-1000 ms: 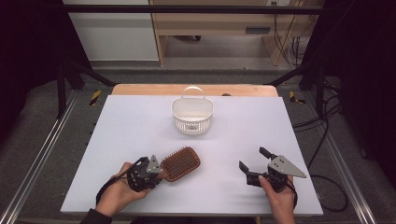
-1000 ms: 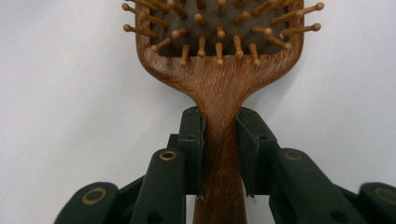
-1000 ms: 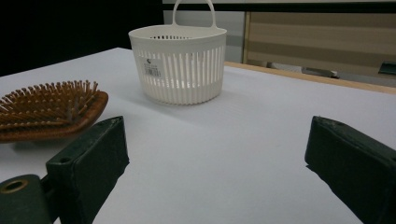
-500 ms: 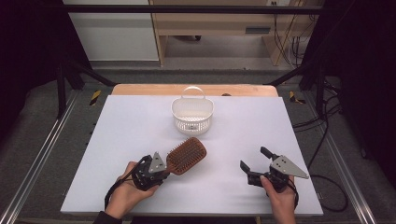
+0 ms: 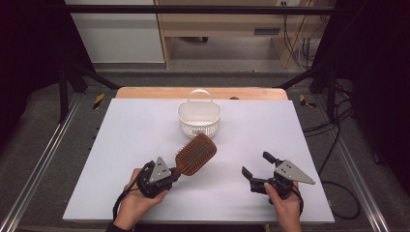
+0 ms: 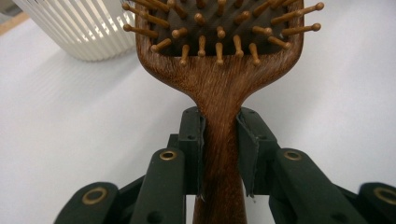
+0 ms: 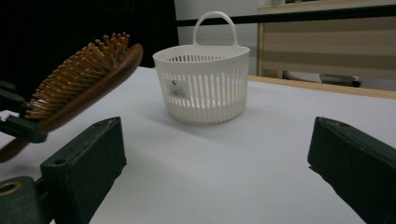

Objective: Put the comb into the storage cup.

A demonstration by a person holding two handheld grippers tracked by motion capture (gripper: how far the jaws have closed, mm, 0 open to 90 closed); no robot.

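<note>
- Gripping the wooden hairbrush (image 5: 195,154) by its handle, my left gripper (image 5: 170,175) has both jaws pressed flat against the narrow neck just below the head.
- Left gripper view: brush (image 6: 219,84) runs straight up between my jaws; bristle side faces the camera, wooden pins with rounded tips.
- Brush head is lifted clear of the table (image 5: 125,145), tilted upward and away from me; in the right gripper view (image 7: 84,79) the bristles face up and to the left and the head hangs in the air.
- It sits over the near-centre of the table, left of the middle, its head pointing toward the basket.
- White slatted basket (image 5: 199,118) stands upright just beyond the brush head, near the far edge, handle raised. Brush and basket are apart, not touching.
- Basket's inside cannot be made out from these angles.
- My right gripper (image 5: 255,165) rests low at the near right of the table, well apart from the brush; jaws spread wide, nothing between them.
- Right gripper view: the two dark jaws frame the basket (image 7: 203,84) across bare white tabletop.
- White sheet covers the table; a strip of wood (image 5: 145,92) shows along the far edge.
</note>
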